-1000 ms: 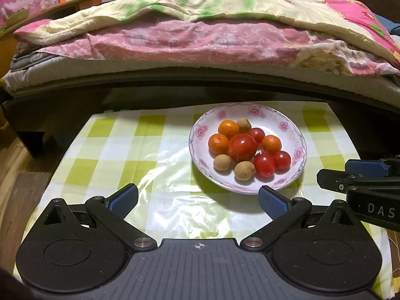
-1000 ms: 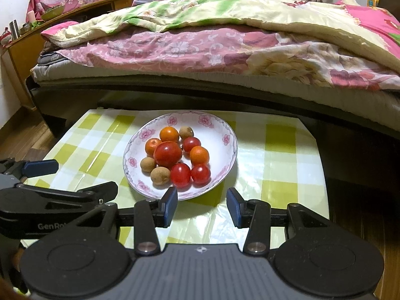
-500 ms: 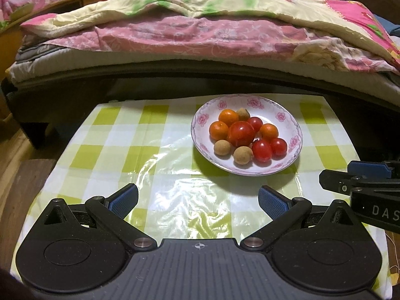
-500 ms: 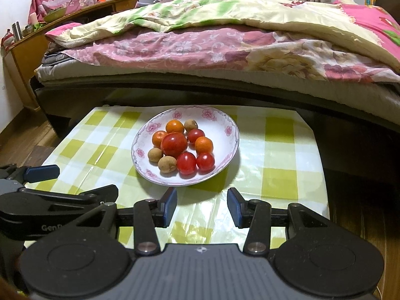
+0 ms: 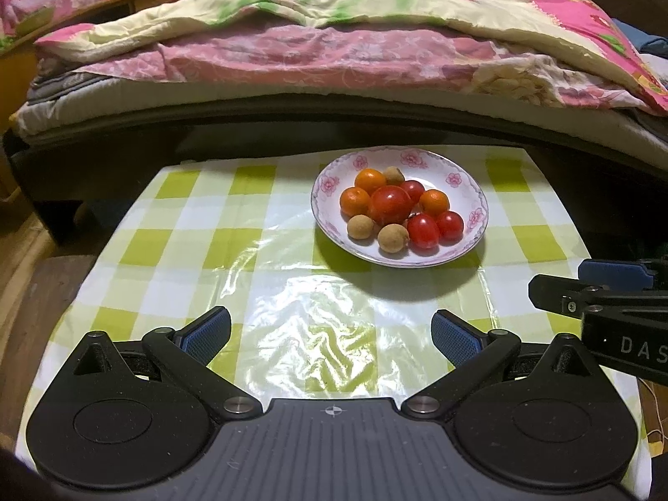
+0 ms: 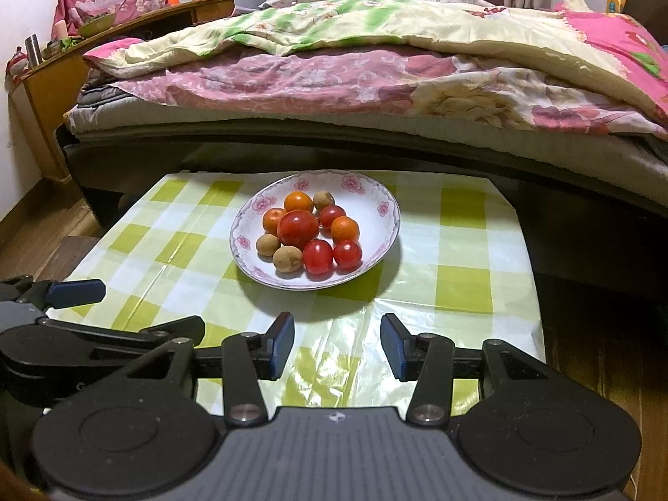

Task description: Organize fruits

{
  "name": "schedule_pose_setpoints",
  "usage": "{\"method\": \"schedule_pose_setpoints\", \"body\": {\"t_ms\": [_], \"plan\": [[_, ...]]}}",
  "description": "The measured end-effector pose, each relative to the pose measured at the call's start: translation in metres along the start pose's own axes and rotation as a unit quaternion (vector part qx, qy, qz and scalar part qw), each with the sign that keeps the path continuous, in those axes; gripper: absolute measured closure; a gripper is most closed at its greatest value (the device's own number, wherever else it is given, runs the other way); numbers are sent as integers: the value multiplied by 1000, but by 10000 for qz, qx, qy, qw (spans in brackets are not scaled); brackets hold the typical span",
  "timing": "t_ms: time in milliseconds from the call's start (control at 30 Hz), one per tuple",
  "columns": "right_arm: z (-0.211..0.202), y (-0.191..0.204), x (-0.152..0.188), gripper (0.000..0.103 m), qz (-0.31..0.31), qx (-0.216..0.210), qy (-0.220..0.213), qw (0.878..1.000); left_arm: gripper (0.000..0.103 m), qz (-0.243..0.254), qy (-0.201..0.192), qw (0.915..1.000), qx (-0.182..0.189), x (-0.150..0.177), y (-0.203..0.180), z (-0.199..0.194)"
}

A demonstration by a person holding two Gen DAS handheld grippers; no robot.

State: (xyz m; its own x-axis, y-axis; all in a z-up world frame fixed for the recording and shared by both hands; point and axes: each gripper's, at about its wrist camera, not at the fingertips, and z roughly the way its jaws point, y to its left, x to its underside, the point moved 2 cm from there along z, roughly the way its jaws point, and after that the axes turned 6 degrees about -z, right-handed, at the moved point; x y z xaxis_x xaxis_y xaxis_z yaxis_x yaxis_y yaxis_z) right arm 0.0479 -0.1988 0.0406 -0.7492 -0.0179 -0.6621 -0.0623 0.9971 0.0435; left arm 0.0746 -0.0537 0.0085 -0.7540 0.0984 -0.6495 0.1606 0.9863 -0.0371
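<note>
One plate [image 5: 467, 175], four tomatoes [image 5: 389, 204], three oranges [image 5: 370, 180], three longans [image 5: 360, 226].

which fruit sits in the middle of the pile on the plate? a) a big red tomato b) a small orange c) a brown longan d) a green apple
a: on the plate, the big red tomato sits at the centre, with small oranges, brown longans and smaller tomatoes around it; no green fruit shows.
</note>
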Motion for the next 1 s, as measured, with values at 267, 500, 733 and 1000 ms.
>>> {"method": "schedule_pose_setpoints", "body": {"t_ms": [267,500,733,1000], "plan": [[-7,2,5,54,15,3,-17,10000,0,11,38,10000,29,8,-1,-7],[-16,7,13,54,8,-3,-34,10000,0,6,39,10000,45,14,0,-14],[-23,11,21,54,3,7,-34,10000,0,37,70,10000,34,21,0,-19],[-31,15,32,54,-21,-3,15,10000,0,50,158,9999,50,30,1,-23]]}}
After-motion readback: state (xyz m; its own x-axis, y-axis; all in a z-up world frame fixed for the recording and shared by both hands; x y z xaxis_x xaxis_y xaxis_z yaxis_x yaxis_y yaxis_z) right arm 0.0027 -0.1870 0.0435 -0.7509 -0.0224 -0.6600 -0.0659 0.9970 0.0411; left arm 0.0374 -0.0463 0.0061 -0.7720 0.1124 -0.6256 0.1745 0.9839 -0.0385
